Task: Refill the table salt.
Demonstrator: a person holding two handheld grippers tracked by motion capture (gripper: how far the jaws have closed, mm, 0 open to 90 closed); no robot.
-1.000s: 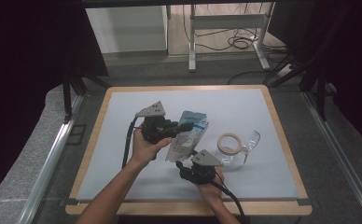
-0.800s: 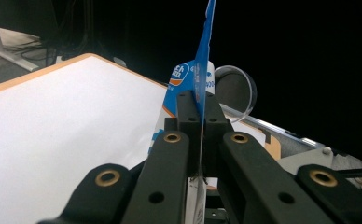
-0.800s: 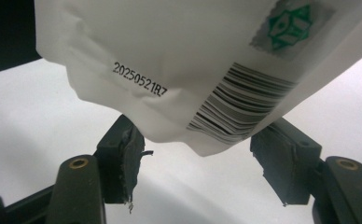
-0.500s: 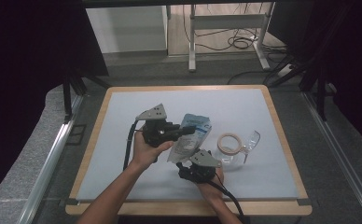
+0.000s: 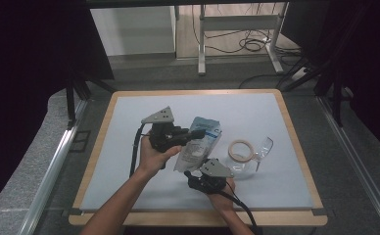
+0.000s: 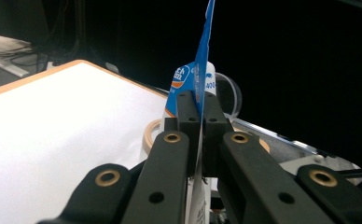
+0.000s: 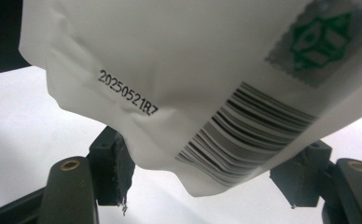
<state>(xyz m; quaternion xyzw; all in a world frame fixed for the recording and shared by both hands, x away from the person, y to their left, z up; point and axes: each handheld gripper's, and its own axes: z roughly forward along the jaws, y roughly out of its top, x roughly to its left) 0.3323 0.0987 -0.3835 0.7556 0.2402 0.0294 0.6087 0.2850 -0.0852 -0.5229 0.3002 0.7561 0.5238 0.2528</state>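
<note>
A white and blue pouch (image 5: 198, 147) hangs off the table, and my left gripper (image 5: 194, 134) is shut on its upper side edge. In the left gripper view the jaws (image 6: 200, 112) pinch the thin blue edge of the pouch (image 6: 202, 60). My right gripper (image 5: 193, 172) sits below it near the front of the table, pointing up at its lower end. In the right gripper view the pouch's barcoded bottom corner (image 7: 193, 84) droops between the jaws of the right gripper (image 7: 207, 179). Those jaws have just been closing, and the right pad stands apart from the pouch.
A roll of tape (image 5: 240, 149) and a clear plastic cup (image 5: 262, 147) lie right of the pouch on the white board (image 5: 129, 147) with a wooden rim. Dark curtains and metal frame legs surround the table.
</note>
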